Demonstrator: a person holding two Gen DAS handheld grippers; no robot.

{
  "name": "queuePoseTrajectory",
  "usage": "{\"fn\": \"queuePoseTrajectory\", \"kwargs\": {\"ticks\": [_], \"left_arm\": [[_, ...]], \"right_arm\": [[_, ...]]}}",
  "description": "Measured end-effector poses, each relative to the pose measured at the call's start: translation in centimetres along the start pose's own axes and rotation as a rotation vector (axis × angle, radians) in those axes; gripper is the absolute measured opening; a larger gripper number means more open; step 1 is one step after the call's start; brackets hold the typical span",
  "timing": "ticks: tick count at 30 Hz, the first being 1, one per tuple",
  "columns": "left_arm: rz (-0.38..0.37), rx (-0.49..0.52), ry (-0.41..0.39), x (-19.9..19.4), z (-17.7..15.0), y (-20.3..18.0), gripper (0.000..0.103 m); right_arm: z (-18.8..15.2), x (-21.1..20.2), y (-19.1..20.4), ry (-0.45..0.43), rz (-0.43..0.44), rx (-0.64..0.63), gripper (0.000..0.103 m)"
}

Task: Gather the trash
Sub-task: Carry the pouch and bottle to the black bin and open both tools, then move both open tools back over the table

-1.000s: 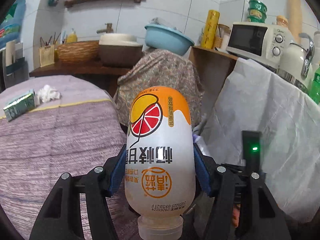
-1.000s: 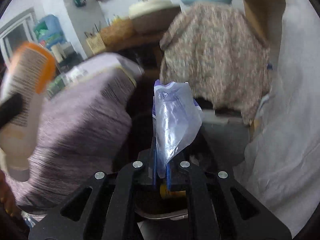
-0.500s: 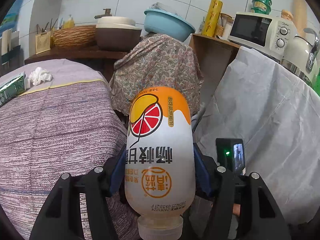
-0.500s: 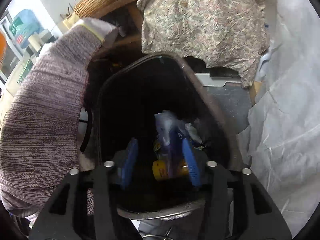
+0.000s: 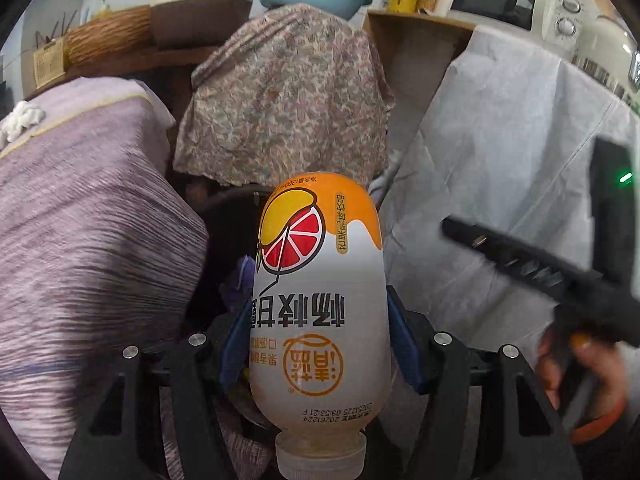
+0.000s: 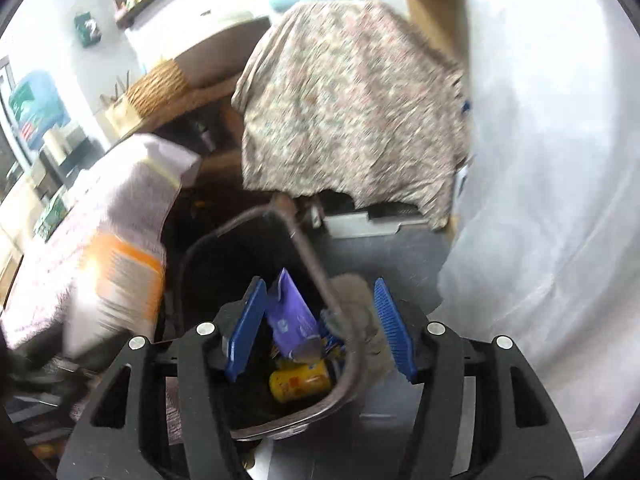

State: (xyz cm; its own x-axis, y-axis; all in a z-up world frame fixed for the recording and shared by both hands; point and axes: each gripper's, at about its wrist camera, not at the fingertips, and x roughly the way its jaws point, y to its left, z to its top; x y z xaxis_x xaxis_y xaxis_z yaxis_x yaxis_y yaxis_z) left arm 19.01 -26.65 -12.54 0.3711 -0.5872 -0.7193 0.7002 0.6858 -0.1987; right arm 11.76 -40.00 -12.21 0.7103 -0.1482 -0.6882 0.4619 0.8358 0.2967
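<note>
An orange-and-white juice bottle (image 5: 316, 320) points cap-first at the camera, and my left gripper (image 5: 320, 328) is shut on its body. The same bottle shows as a blur at the left of the right wrist view (image 6: 120, 292). My right gripper (image 6: 320, 320) hangs over the black trash bin (image 6: 312, 256) with its jaws opening; nothing is pressed between the blue pads (image 6: 248, 328). Below them a purple wrapper (image 6: 288, 316) lies loose in the bin beside a yellow can (image 6: 300, 380).
A table under purple striped cloth (image 5: 80, 220) is at the left, with crumpled tissue (image 5: 20, 120) on it. Behind the bin are a floral-covered object (image 5: 288, 96) and white sheeting (image 5: 500, 160). A hand (image 5: 580, 380) holds the right gripper's body (image 5: 560, 276).
The right gripper opened and let go of the purple wrapper, which dropped into the bin. The left gripper sank toward the bin with the bottle still in it.
</note>
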Motion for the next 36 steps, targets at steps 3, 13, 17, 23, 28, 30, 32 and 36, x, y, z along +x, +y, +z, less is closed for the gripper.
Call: {"fn": "queuePoseTrajectory", "kwargs": {"ticks": [3, 13, 17, 23, 28, 30, 32, 36], "left_arm": [[0.013, 0.011, 0.048, 2.5, -0.3, 0.0, 0.061], [0.022, -0.012, 0.046, 3.4, 0.6, 0.1, 0.089], [-0.002, -0.006, -0.004, 0.1, 0.9, -0.2, 0.090], [-0.017, -0.014, -0.098, -7.3, 1.6, 0.9, 0.097], [0.048, -0.032, -0.146, -12.4, 1.8, 3.5, 0.097], [0.068, -0.042, -0.165, -14.3, 1.7, 4.8, 0.098], [0.109, -0.040, -0.185, -15.9, 1.6, 5.9, 0.098], [0.197, -0.042, -0.199, -18.3, 1.4, 9.5, 0.098]], "right_arm": [[0.5, -1.2, -0.7, -0.026, -0.007, 0.011, 0.057], [0.7, -2.2, -0.3, -0.035, 0.001, 0.003, 0.057], [1.5, -2.7, 0.6, -0.056, 0.010, -0.014, 0.057], [2.5, -2.2, 3.1, -0.052, 0.058, -0.050, 0.058], [2.4, -1.3, 7.4, -0.019, 0.142, -0.118, 0.058], [2.3, -0.9, 9.1, -0.009, 0.169, -0.146, 0.058], [2.3, -0.7, 11.1, 0.001, 0.205, -0.178, 0.058], [2.4, -0.4, 14.8, 0.016, 0.268, -0.246, 0.064]]}}
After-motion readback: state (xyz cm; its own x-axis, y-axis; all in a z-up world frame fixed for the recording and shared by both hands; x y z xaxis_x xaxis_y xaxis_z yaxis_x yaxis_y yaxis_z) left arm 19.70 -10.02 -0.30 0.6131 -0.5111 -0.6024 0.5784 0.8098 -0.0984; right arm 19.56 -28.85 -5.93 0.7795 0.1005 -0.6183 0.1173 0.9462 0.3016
